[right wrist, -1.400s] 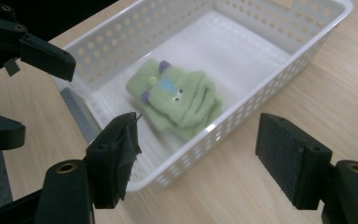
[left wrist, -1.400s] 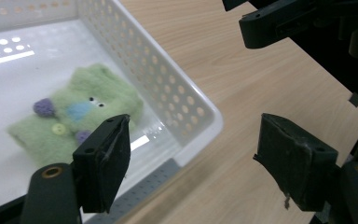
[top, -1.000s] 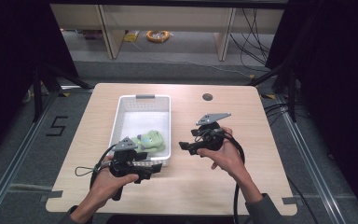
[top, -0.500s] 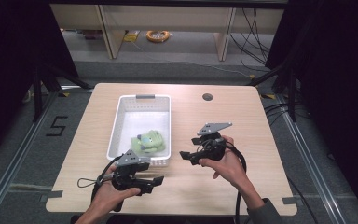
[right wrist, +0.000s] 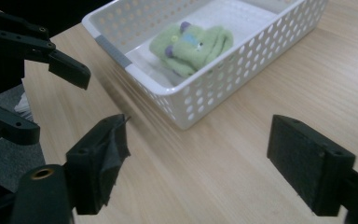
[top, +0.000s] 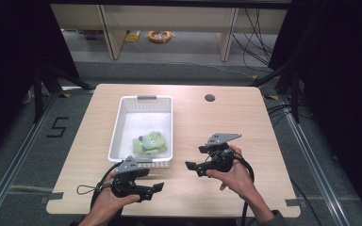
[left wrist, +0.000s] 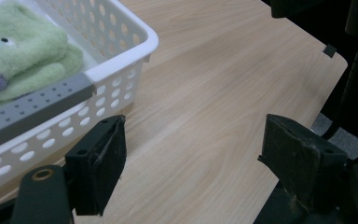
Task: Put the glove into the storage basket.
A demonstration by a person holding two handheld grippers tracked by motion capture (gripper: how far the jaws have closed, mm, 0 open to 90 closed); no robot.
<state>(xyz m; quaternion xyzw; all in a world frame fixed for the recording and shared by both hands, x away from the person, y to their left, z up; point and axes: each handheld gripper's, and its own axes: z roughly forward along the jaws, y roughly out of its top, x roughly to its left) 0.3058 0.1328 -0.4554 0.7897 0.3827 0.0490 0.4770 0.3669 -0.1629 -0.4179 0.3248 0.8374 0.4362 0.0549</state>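
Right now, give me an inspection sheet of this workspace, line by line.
Surface: wooden table, bare around the basket, round hole near the far edge.
Job's things: white basket; green soft toy lying inside it.
Clutter: nothing seen on the table.
Grippers: left tool open, empty, just in front of the basket; right tool open, empty, to the basket's right.
Cables: one trails from each tool toward the person.
Surroundings: shelf legs and an orange cable coil on the floor beyond.

Soft toy [top: 149, 141] in basket [top: 122, 107] on table [top: 245, 113], near its front-left.
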